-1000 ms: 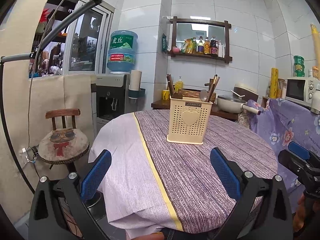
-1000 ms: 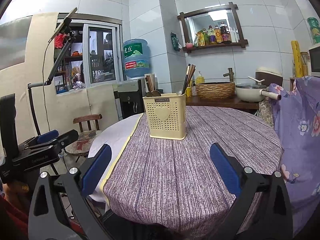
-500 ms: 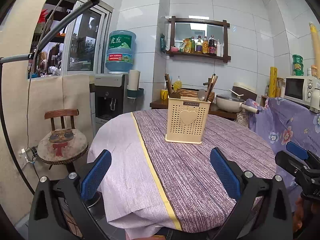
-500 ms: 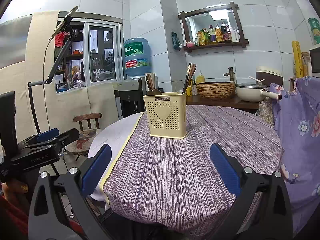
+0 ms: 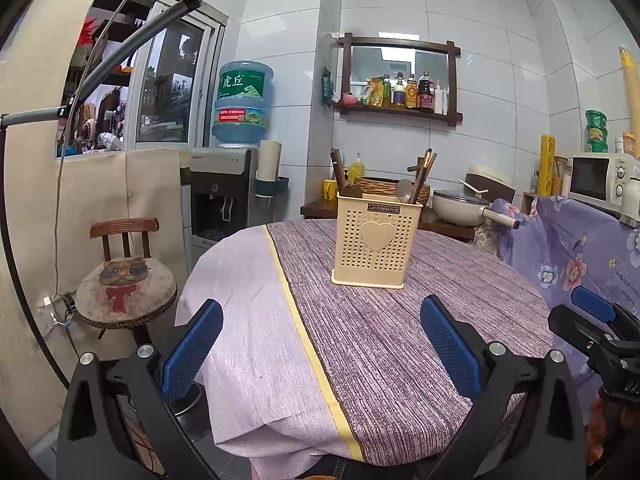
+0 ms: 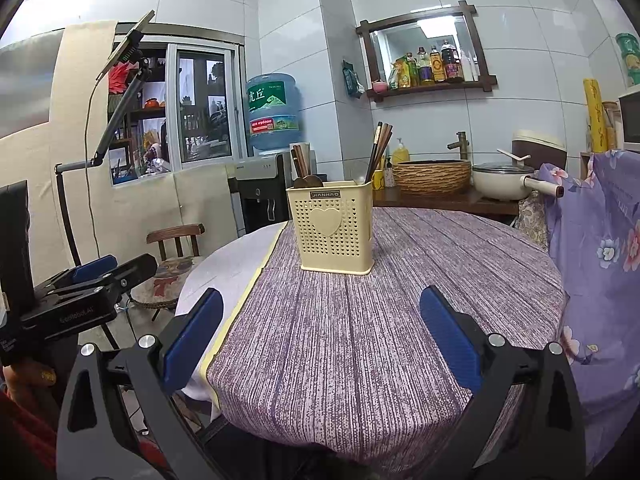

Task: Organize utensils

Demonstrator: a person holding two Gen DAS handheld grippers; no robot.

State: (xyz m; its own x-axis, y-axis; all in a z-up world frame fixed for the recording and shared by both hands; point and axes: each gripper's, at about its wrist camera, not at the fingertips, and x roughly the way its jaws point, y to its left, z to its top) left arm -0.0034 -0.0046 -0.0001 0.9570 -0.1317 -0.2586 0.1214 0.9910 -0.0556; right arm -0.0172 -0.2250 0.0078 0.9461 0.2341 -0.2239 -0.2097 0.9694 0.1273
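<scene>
Utensil holder [image 5: 376, 240]: upright on table [image 5: 400, 344], well ahead of both jaws, chopsticks [image 5: 422, 172] and spoons inside. Left gripper [image 5: 320, 344], right gripper [image 6: 320, 340]: jaws apart, empty. Risk: a careless reach tips the light holder.

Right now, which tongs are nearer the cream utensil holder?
Right, only narrowly. The right tongs face the utensil holder almost head-on from the near table edge; the left tongs hang equally far back, with it off to their right.

Bare tablecloth [image 6: 360, 340] ahead (nothing lying on it), utensil caddy [image 6: 334, 232] standing mid-table
</scene>
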